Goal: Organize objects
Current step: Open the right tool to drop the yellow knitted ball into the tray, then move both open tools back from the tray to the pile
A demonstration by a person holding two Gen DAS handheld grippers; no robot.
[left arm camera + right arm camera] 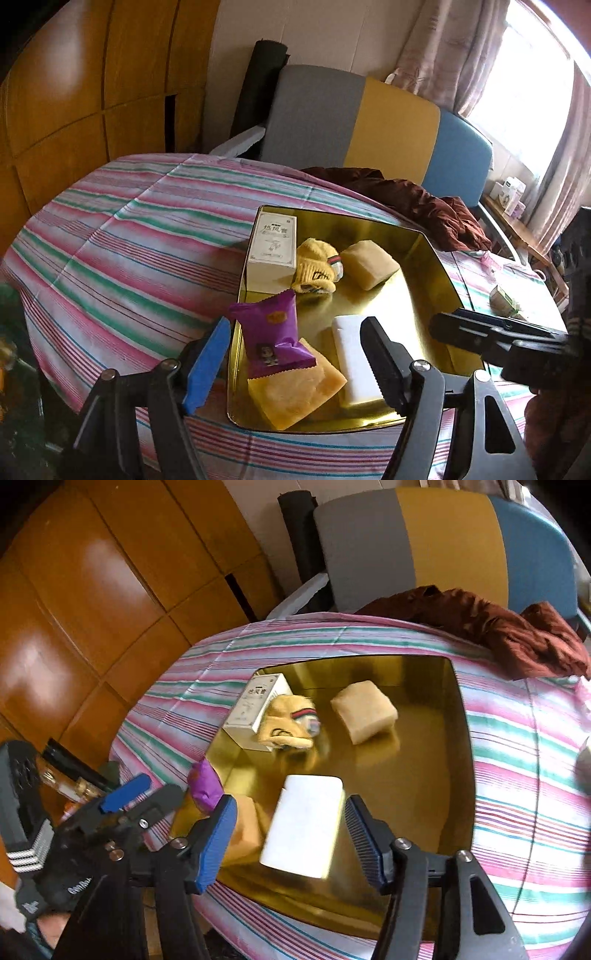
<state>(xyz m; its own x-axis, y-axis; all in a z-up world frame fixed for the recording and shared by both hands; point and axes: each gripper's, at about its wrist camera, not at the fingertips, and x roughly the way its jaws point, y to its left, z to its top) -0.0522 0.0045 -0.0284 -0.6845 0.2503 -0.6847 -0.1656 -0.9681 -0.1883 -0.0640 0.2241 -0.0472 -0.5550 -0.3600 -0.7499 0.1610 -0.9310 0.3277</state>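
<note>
Hovering over the near edge of the gold tin tray (424, 236), the left gripper (295, 363) has its jaws parted. The purple snack packet (273, 338) lies between them, with a visible gap to each pad, so nothing is gripped.

The packet leans on an orange sponge block (295, 395) at the tray's near left corner. A white rectangular block (354, 362) lies just beside the sponge, toward the tray's middle.

The right gripper (291, 836) also stands with jaws apart, straddling the white rectangular block (306, 827). The frame is blurred there; the pads appear clear of the block on both sides.

Far end of tray: a white carton with printed characters (273, 251) sits in the far left corner. A yellow knitted glove (317, 269) touches the carton's right side. A pale yellow sponge block (369, 262) sits just right of the glove.

The tray rests on a striped tablecloth (129, 240) in pink, green and white. A dark red cloth (424, 203) is bunched on the table beyond the tray. A small green and white carton (504, 297) sits on the table well right of the tray.

In the right wrist view, a gloved hand (48, 882) holds the left gripper's body at lower left.
</note>
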